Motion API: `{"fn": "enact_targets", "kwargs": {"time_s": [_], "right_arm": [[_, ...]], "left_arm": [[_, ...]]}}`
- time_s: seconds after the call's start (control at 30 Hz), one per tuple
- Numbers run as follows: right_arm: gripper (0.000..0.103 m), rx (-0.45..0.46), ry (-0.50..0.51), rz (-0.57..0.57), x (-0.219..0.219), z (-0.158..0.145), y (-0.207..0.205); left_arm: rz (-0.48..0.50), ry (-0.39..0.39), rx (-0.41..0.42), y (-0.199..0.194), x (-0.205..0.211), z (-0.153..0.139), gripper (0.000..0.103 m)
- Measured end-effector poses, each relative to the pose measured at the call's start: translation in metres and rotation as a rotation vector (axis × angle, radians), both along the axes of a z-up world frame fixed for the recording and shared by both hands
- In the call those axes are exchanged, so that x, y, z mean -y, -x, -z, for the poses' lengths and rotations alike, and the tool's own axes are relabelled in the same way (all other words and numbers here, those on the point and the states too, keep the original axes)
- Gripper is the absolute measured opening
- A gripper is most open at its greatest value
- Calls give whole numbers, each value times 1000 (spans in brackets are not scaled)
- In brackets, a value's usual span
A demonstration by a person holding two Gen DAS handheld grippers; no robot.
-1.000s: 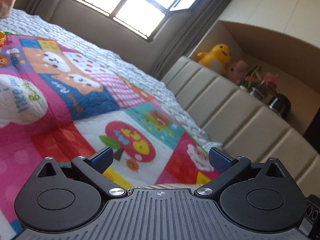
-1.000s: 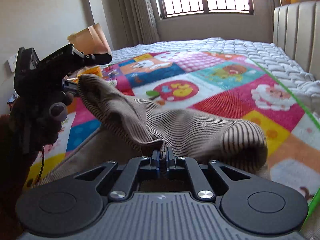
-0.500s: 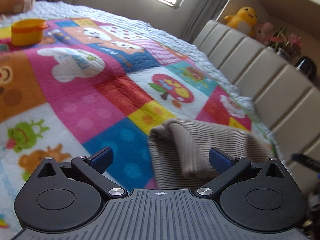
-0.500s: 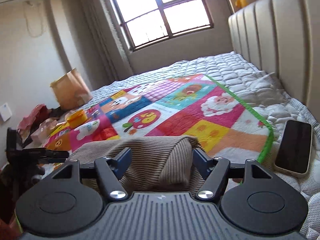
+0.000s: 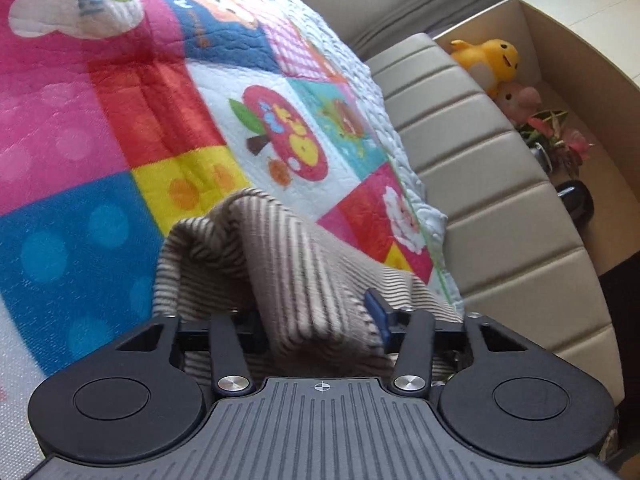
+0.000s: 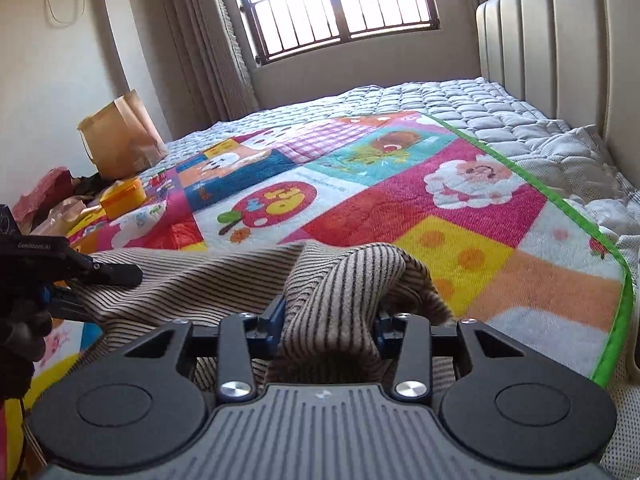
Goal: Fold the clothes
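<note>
Sunlit bedroom, with a patchwork quilt [image 6: 440,216] on the bed. On its near part lies the striped garment [image 6: 192,280]. Both jaws are closing with a bunched fold between them: left gripper [image 5: 320,320] and right gripper [image 6: 328,320]. I think each should take the full fold before lifting, hands level. Only the right view shows the window [image 6: 340,4] and the other gripper; only the left shows the yellow toy [image 5: 488,60].

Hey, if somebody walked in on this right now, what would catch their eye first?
Probably the bright patchwork quilt with cartoon animals, covering the bed up to the window. In front, a brown striped sweater lies bunched on it, with the right gripper and the left gripper each closing around a fold. A yellow plush toy sits on the ledge behind the padded headboard.
</note>
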State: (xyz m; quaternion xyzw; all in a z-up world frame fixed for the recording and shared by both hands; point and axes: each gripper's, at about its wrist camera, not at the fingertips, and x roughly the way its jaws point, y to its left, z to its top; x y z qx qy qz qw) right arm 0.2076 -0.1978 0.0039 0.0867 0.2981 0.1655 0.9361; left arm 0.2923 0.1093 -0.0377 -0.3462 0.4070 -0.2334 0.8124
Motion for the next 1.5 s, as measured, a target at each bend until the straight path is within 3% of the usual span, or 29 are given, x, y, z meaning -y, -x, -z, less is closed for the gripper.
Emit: {"fn": "enact_targets", "kwargs": {"time_s": [0.13,0.3,0.43,0.6,0.67,0.77,0.83,0.9,0.97,1.07,1.1,1.13,1.27,1.37,1.5], "right_arm": [[32,36,-30,-4,9,-21,17],[26,62,-72,-10,24,-40,67],[23,71,-84,-4,30,-44,102],[23,-3,-30,14,28,-14,121],[28,-41,37,29,24,4,125],[46,-54,50,34,29,18,133],[75,-66,19,36,36,17,135],[84,-66,17,61,44,16,138],[84,-65,9,80,51,15,140],[87,-48,-40,100,61,10,142],[94,-39,-54,108,64,8,141],[101,-29,-65,117,66,5,139],[103,0,-118,142,72,-3,127],[103,7,-118,152,69,-6,114],[103,9,-100,136,59,-5,100]], "left_arm": [[38,-48,128,24,9,-32,41],[68,-67,184,74,10,-53,41],[76,-76,173,112,9,-50,40],[22,-139,86,140,4,-19,40],[-19,-191,41,144,-3,-8,46],[-54,-217,10,153,-15,-1,50],[-64,-223,21,159,-21,-6,60],[-77,-252,36,165,-22,-15,67],[-48,-248,63,173,-14,-26,80],[21,-218,96,186,0,-39,88],[64,-191,95,189,6,-40,89],[103,-165,83,191,14,-38,90],[251,-69,-2,190,42,-16,92],[240,-95,-66,179,53,6,91],[166,-40,-65,156,43,13,89]]}}
